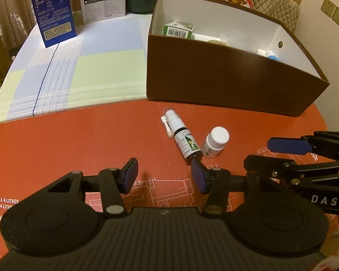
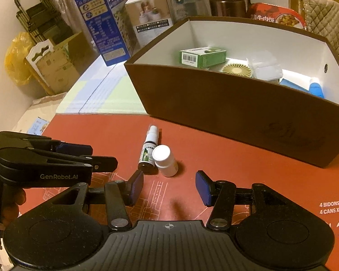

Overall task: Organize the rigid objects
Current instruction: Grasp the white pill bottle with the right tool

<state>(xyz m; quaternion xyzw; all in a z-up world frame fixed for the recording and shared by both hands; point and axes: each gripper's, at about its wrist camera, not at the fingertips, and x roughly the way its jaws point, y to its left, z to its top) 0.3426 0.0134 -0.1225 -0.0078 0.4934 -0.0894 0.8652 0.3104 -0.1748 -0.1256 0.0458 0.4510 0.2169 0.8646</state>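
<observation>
I see a brown box (image 2: 226, 103) with white inside walls, a white-capped pill bottle (image 2: 164, 160), a dark spray bottle (image 2: 149, 153), and a pastel plaid cloth (image 1: 63, 72).

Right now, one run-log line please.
left gripper open | right gripper open | spray bottle, pill bottle outside box

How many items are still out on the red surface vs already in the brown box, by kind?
Out, spray bottle: 1
Out, white pill bottle: 1
In brown box, green carton: 1
In box, gold round disc: 1
In box, clear plastic case: 1
In box, blue items: at least 2, partly hidden
Total: at least 7
</observation>
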